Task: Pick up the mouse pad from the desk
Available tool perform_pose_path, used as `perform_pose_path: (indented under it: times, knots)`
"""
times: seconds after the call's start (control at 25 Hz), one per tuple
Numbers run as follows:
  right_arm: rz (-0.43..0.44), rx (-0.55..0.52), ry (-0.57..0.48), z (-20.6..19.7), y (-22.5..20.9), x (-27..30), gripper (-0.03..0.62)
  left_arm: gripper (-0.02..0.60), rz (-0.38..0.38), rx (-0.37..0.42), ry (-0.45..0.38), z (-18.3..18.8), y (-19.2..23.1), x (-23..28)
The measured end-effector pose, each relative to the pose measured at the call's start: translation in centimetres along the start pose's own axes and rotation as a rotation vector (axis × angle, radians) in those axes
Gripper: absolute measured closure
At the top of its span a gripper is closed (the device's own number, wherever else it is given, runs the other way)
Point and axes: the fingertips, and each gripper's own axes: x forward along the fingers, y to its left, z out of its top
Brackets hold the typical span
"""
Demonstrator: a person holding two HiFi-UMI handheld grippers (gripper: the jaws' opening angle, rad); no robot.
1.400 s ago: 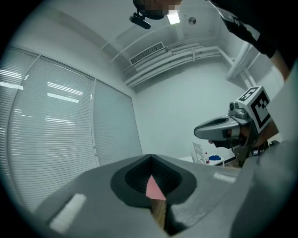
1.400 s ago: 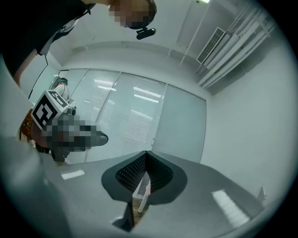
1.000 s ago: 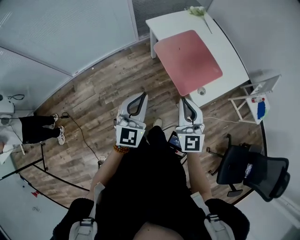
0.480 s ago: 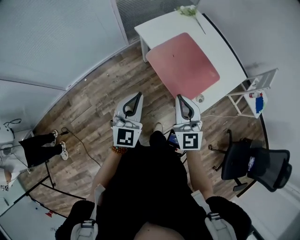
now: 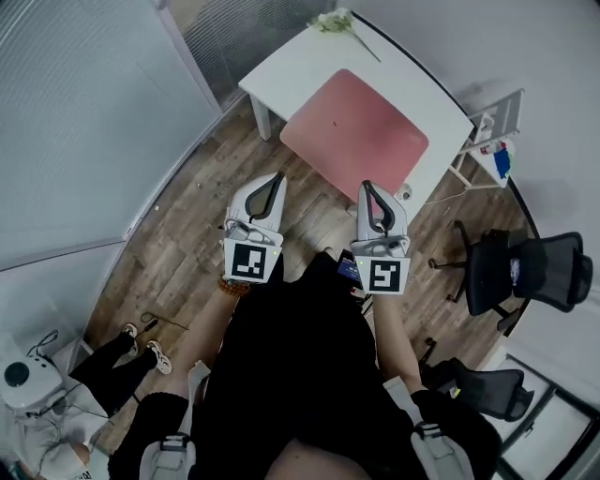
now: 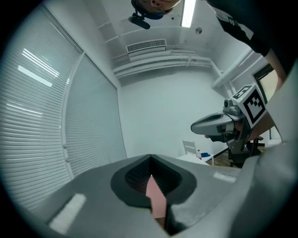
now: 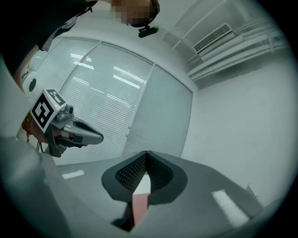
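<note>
A pink mouse pad (image 5: 356, 127) lies flat on a white desk (image 5: 291, 66) ahead of me in the head view. Both grippers are held level in front of my body, short of the desk's near edge and apart from the pad. My left gripper (image 5: 277, 178) has its jaws together with nothing in them, and so does my right gripper (image 5: 367, 186). In the left gripper view the jaws of the left gripper (image 6: 150, 158) meet at the tip, with a strip of the mouse pad (image 6: 156, 197) showing through the gap behind. The right gripper (image 7: 146, 153) looks the same, its tips touching.
A flower stem (image 5: 342, 23) lies at the desk's far end. A small white rack (image 5: 492, 141) with bottles stands right of the desk. Black office chairs (image 5: 525, 267) are at the right. Another person's legs (image 5: 131, 352) are at lower left. Blinds line the left wall.
The view has swung and advanced: the desk with the pad has shifted toward the middle and nearer to both grippers. Both grippers stay side by side with jaws together.
</note>
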Motion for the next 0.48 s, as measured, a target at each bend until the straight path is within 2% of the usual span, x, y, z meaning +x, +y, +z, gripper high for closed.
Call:
perform_pose_path:
  times: [0.16,0.36,0.48]
  knots:
    - [-0.097,0.003,0.042,-0.5,-0.7,0.6,0.571,0.581,-0.093,0.009,-0.008,-0.8,1.3,1.9]
    - [-0.187,0.037,0.067,-2.4,-3.4,1.4,0.571,0.581,-0.16,-0.016,0.002,-2.0,1.4,5.7]
    - [-0.226,0.06,0.058,-2.3,-5.2,0.6,0.571,0.581,-0.198,-0.009,0.018,-0.9,0.7,6.8]
